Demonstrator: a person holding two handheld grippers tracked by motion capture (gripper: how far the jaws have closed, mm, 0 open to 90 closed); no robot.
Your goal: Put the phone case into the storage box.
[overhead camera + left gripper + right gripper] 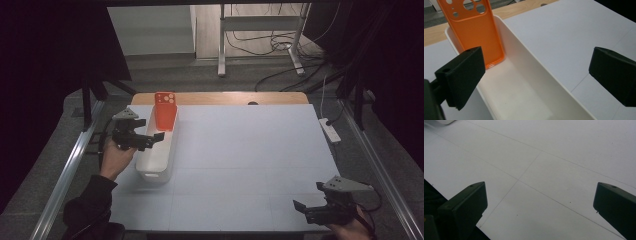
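A white table [240, 160] stands in a dark room, with cables on the floor behind it. The left gripper [151, 140] has its jaws wide apart and holds nothing; it hangs over the middle of a long white bin [156, 161], which is the landmark here. An orange phone case [165, 111] stands upright inside the far end of the bin and leans on its end wall. The right gripper [306, 209] is well apart from the bin, at the table's near right corner, with its jaws also apart and empty. A power strip [330, 129] lies at the right edge, far from the bin.
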